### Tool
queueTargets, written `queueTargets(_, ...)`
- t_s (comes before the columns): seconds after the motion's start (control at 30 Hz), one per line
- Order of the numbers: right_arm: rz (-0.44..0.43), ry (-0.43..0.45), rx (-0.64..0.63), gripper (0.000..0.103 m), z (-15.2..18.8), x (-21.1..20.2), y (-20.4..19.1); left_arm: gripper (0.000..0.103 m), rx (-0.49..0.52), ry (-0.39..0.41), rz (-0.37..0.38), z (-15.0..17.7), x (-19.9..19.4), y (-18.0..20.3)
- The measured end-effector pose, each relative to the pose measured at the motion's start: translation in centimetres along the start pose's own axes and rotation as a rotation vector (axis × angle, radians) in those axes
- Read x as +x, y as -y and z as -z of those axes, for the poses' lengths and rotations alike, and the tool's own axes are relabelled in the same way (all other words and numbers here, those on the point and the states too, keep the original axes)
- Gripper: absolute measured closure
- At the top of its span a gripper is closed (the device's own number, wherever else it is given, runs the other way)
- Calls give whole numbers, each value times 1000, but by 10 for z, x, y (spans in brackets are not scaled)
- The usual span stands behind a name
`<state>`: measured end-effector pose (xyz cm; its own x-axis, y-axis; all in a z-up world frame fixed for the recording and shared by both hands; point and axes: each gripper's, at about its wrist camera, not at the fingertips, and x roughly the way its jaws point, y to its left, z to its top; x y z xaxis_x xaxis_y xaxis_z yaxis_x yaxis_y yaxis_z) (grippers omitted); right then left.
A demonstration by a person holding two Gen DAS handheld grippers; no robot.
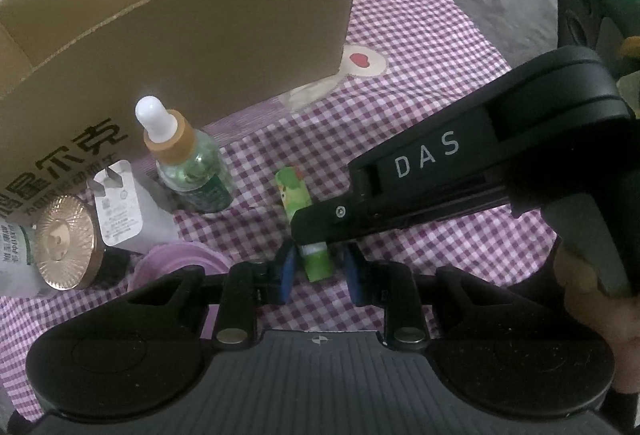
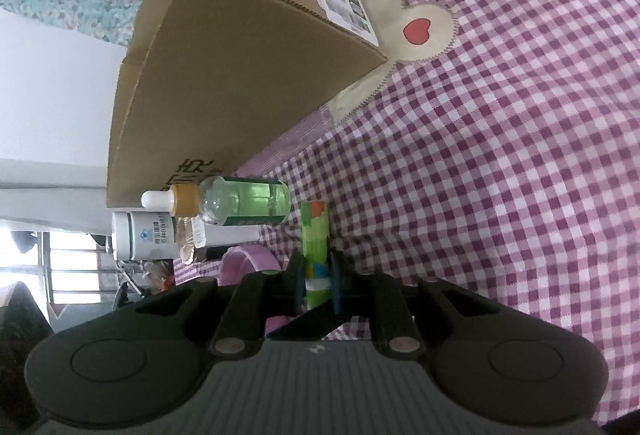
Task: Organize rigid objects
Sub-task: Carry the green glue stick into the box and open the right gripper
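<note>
I have the right gripper (image 2: 316, 285) clenched on the small green printed stick tube (image 2: 315, 235), gripping near its white-banded lower end; the tube lies on the purple-and-white checked cloth (image 2: 500, 155) covering the worktop, just in front of the open brown cardboard box (image 2: 240, 75). In the left wrist view the left gripper (image 1: 318, 269) has its blue-padded fingers (image 1: 287, 271) standing apart on either side of the same tube's bottom end, not pinching it, so it reads as released. The right tool's black tip covers the tube's middle there.

Handling, my guess: the tube is light, stiff plastic or card, smooth wrap, so it could slip or twist if held only at the end. A hold nearer its middle looks safer before lifting it over the box wall. Not fragile.

Others waiting, all near the box's front wall:
- one clear glass dropper bottle with white bulb and tan collar (image 1: 188, 159), upright. Fragile, top-heavy, I'd take it at the body.
- one white wall plug adapter (image 1: 118, 211), rigid, boxy.
- one dark jar with a ribbed gold lid (image 1: 64, 243), likely heavier, slick lid.
- one white labelled bottle with green print (image 2: 148, 235), mostly hidden in the left view.
- one lilac plastic lid or dish (image 1: 180, 263), partly hidden by my gripper; can't tell which.

Count: six loose items including the tube, one box.
</note>
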<state>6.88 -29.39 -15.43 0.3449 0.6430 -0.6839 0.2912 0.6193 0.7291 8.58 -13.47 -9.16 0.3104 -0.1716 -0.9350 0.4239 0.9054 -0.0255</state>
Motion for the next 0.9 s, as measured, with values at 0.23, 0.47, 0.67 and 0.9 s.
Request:
queueTargets(0.23, -30, 39, 7, 88, 8, -23, -1, 78, 18, 36, 5, 4, -24, 3)
queueTargets(0.47, -55, 114, -15, 88, 25, -59, -22, 78, 51, 120, 16, 7, -61, 15)
queueTargets(0.67, -79, 193, -89, 88, 35, -89, -64, 78, 83, 236, -5, 5, -105, 22)
queueTargets(0.9, -153, 211, -233, 88, 15, -96, -132, 78, 16, 313, -32, -13, -144, -11)
